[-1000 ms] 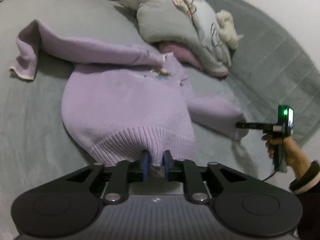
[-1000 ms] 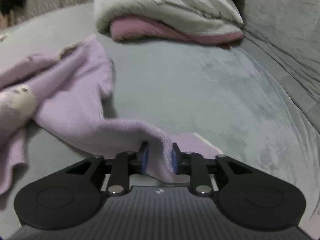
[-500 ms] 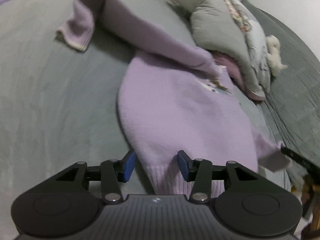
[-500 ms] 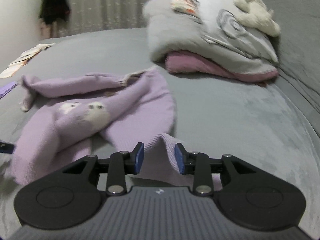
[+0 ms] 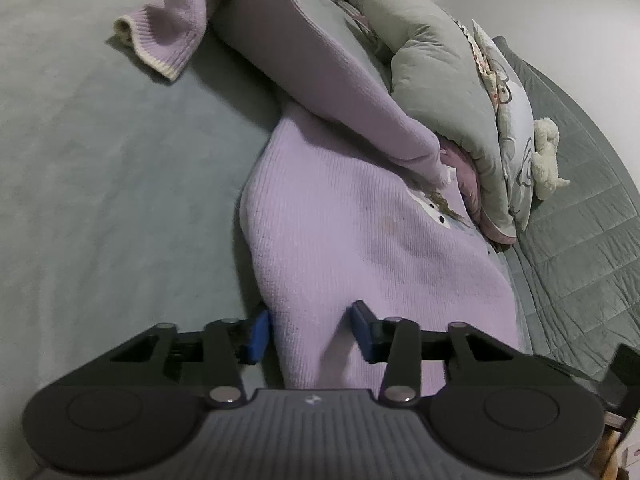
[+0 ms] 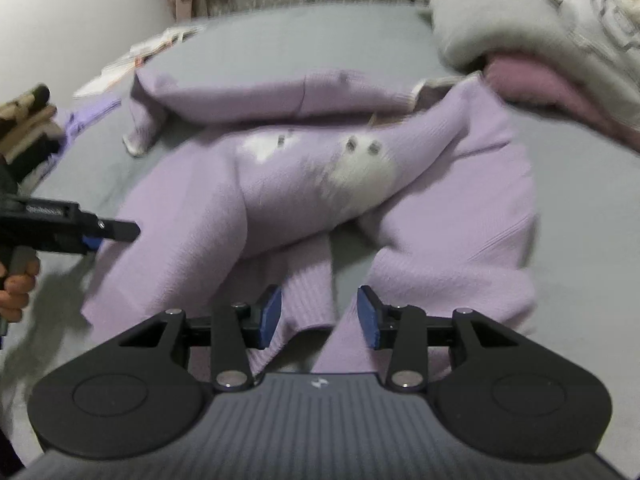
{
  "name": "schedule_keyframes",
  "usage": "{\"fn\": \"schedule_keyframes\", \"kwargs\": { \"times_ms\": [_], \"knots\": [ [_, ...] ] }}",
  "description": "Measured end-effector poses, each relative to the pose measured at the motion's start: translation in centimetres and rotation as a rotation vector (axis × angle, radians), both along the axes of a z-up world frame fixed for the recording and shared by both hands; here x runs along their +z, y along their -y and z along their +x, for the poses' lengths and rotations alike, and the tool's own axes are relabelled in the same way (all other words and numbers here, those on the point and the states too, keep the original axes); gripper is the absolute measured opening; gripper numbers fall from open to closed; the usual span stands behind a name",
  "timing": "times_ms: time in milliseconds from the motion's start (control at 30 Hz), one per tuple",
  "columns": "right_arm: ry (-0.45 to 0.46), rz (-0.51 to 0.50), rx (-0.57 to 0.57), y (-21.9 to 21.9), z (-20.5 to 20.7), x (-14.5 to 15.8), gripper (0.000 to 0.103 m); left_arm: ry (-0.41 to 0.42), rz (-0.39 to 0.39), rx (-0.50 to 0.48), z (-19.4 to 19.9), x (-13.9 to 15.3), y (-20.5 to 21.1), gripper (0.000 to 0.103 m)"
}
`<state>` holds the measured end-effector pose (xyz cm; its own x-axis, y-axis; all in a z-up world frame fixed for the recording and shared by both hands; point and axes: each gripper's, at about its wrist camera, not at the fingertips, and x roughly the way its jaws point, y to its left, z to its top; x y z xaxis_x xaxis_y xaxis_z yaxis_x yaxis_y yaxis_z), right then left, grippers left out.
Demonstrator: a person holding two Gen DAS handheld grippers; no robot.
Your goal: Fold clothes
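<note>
A: On the grey bed (image 5: 100, 200), lilac knit sweater (image 5: 352, 240) spread front-up, hem toward both cameras, one sleeve (image 5: 320, 64) thrown back across the chest, cuff (image 5: 160, 48) lying on the cover.

B: Fingers?

A: Left gripper (image 5: 310, 330) straddles the hem's side edge, fingers closing with knit between them, pads not pressing yet. Right gripper (image 6: 320, 316) fingers are opening, ribbed cuff of the other sleeve (image 6: 308, 300) loose between them, not clamped.

B: Handling?

A: Soft, light, stretchy knit. It will sag and drag, not hold shape. Take it at ribbed hem or cuffs, firmer there and less likely to slip. Pinching one layer versus both is the risk; right view is blurred, so I can't tell the layers apart there.

B: Room?

A: Open cover on the left in the left wrist view, good for laying folds. Other side crowded: pile of bedding (image 5: 448, 92) with a plush toy (image 5: 548, 160) touching or just beside the sweater's shoulder. Bed's near edge sits just beside the hem. Left gripper (image 6: 72, 232) also shows at the right view's left edge, near the hem, so both tools are near each other.
</note>
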<state>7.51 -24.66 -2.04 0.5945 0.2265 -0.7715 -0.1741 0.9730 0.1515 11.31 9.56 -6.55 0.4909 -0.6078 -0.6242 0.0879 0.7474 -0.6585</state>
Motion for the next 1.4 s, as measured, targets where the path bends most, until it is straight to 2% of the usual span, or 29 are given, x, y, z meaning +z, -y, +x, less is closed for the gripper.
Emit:
{"fn": "schedule_keyframes", "kwargs": {
  "times_ms": [100,133,167,200,300,333,433,633,800,933,1100,1333,1400],
  "knots": [
    [-0.038,-0.024,-0.010,-0.8,1.0,-2.0,0.044,0.001,0.004,0.017,-0.2,0.1,0.0,0.012],
    [-0.036,-0.031,-0.012,-1.0,1.1,-2.4,0.041,0.003,0.007,0.025,-0.3,0.2,0.0,0.011],
    [-0.031,-0.026,-0.016,-1.1,1.0,-2.5,0.019,0.013,0.017,0.030,-0.4,0.4,0.1,0.011],
    [-0.023,-0.006,-0.023,-0.9,0.7,-2.3,0.012,0.024,0.028,0.035,-0.6,0.7,0.2,0.010],
    [0.004,0.060,-0.047,0.3,-0.4,-0.9,0.006,0.074,0.062,0.067,-1.7,2.5,-0.1,0.009],
    [0.015,0.086,-0.057,0.7,-0.9,-0.2,0.006,0.090,0.068,0.084,-2.1,3.6,-0.4,0.008],
    [0.058,0.076,-0.073,1.2,-2.7,2.3,0.006,0.141,0.094,0.096,-3.2,6.4,-1.2,0.008],
    [0.151,0.034,-0.096,3.3,-9.0,9.3,0.006,0.173,0.165,0.039,-6.5,11.8,-1.8,0.007],
    [0.192,0.004,-0.083,4.6,-13.9,13.0,0.006,0.177,0.220,-0.015,-9.9,14.6,-2.1,0.007],
    [0.185,-0.003,-0.042,4.8,-16.7,14.2,0.006,0.166,0.264,-0.067,-13.2,16.3,-2.4,0.008],
    [0.127,-0.043,0.025,4.2,-19.1,13.1,0.006,0.139,0.321,-0.142,-16.4,15.9,-2.1,0.008],
    [-0.038,-0.085,0.055,3.2,-19.8,8.3,0.006,0.018,0.393,-0.199,-17.4,9.5,-0.7,0.009],
    [-0.088,-0.114,0.086,2.5,-19.6,7.1,0.012,0.011,0.442,-0.241,-17.1,8.6,0.0,0.013]
  ]
}}
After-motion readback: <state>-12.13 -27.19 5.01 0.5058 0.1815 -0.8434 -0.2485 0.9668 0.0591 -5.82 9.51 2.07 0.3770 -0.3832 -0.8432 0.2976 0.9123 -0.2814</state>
